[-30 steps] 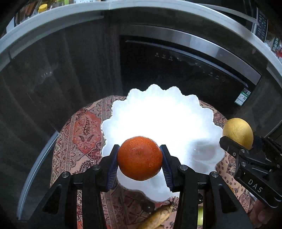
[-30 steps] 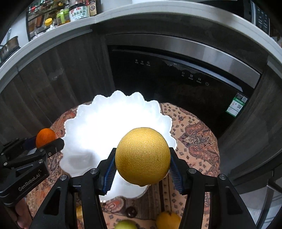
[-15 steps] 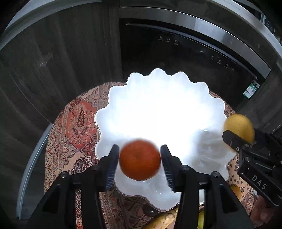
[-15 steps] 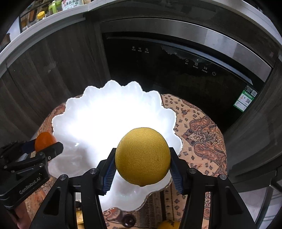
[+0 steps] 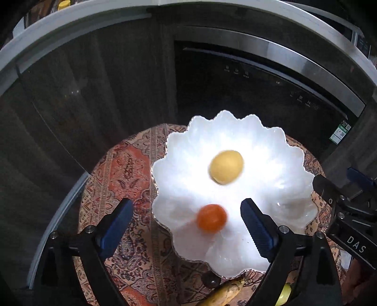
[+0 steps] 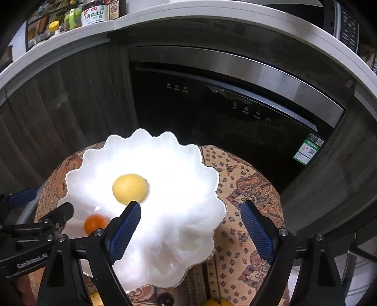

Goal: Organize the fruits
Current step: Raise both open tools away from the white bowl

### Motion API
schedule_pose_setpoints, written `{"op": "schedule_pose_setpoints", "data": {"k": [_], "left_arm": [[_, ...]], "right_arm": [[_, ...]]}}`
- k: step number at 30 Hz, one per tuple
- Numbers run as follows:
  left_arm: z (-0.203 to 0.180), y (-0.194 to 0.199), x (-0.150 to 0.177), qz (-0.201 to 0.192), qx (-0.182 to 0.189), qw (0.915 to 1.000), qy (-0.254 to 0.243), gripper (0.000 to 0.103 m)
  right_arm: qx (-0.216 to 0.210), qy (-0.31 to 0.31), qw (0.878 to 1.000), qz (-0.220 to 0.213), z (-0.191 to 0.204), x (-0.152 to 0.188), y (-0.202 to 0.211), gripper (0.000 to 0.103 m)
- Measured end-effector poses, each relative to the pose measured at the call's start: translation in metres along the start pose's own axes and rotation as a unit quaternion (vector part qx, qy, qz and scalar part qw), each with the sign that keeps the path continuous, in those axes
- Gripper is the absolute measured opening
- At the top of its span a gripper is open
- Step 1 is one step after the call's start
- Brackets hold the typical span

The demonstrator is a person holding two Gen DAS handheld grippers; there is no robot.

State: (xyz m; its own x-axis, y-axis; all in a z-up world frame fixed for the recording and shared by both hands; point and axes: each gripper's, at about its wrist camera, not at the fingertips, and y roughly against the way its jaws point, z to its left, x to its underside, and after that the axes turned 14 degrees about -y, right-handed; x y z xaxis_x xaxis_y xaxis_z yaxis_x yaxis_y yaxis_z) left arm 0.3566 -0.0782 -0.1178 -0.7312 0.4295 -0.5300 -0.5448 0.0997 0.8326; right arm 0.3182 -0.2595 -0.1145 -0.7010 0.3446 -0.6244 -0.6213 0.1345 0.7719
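A white scalloped bowl (image 5: 162, 164) (image 6: 212, 179) stands on a patterned cloth. Inside it lie a yellow lemon (image 5: 226, 167) (image 6: 129, 188) near the middle and a smaller orange (image 5: 212, 218) (image 6: 94, 223) near the front rim, both blurred. My left gripper (image 5: 186, 207) hangs above the bowl's near edge with its jaws opening wide; the orange shows below the gap, untouched by the pads. My right gripper (image 6: 190, 207) hovers over the bowl's right side, its jaws also opening, with nothing between them. Each gripper shows in the other's view: the right gripper (image 5: 337, 179), the left gripper (image 6: 44, 202).
The cloth (image 5: 122, 183) covers a small round table. At its near edge lie a banana (image 5: 226, 291), a yellow-green fruit (image 5: 285, 290), a small dark round thing (image 5: 211, 280) and another yellow fruit (image 6: 216, 302). Behind stands a dark appliance (image 6: 235, 106) under a counter with jars (image 6: 94, 14).
Both grippers have let go: the left jaws spread and the orange dropped into the bowl; the right jaws spread and the lemon fell to the bowl's middle.
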Motion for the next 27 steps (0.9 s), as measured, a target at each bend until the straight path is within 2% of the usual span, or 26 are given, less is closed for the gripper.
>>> {"op": "schedule_pose_setpoints", "data": {"k": [16, 27], "left_arm": [[-0.013, 0.058, 0.007, -0.037, -0.024, 0.9989, -0.016, 0.094], [-0.026, 0.074, 0.032, -0.029, -0.018, 0.9993, -0.016, 0.094]], "right_arm": [[-0.006, -0.020, 0.999, -0.026, -0.017, 0.004, 0.053, 0.088], [-0.011, -0.029, 0.999, -0.026, -0.029, 0.020, 0.077, 0.088]]}}
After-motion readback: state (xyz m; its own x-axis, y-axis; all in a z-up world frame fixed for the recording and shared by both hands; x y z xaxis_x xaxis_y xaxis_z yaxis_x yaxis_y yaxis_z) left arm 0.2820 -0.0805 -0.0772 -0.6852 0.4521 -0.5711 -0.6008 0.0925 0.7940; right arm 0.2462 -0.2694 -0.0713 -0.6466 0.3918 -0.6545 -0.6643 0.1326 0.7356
